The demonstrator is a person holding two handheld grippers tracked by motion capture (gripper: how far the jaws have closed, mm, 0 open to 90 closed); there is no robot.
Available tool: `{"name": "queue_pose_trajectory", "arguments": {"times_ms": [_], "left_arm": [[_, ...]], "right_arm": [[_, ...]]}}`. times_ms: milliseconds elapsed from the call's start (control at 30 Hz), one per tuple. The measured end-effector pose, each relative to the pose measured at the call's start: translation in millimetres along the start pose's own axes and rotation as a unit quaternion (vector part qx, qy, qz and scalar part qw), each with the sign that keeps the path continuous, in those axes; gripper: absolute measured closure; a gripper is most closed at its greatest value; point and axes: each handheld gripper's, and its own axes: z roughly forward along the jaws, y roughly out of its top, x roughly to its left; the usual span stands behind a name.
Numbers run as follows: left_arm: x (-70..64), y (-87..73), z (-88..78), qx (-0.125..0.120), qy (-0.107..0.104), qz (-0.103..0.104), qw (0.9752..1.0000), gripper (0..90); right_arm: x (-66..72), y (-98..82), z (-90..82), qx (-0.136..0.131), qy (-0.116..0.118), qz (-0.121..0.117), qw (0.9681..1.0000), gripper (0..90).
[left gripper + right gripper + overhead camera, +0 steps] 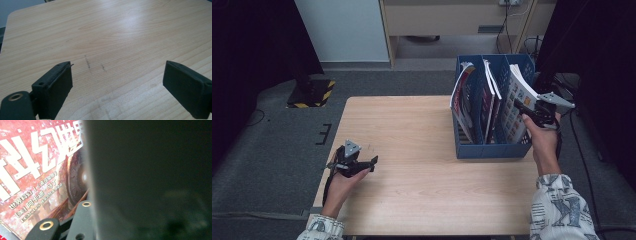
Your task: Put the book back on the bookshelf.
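Note:
A blue three-slot magazine rack [492,150] stands on the right half of the wooden table [412,190]. Each slot holds a magazine. My right gripper [526,107] is at the rightmost one [516,95], shut on its upper edge, and the magazine leans out to the right. In the right gripper view a dark, blurred sheet [150,182] lies right against the camera, beside a red cover with white lettering [37,170]. My left gripper [371,163] rests low over the table's left front, open, with bare wood between its pads [57,87].
The other two magazines [462,95] [490,92] stand upright in the left and middle slots. Faint pencil marks [87,62] show on the wood ahead of the left gripper. A black-and-yellow striped base [312,92] sits on the grey floor beyond the table's far left corner.

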Motion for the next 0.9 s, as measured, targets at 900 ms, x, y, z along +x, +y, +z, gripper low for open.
{"name": "queue_pose_trajectory", "arguments": {"times_ms": [900], "left_arm": [[0.7,-0.4,1.3,0.002,0.0,0.001,1.0,8.6]], "right_arm": [[7.2,0.1,8.1,-0.034,-0.031,-0.004,0.9989,73.8]]}}
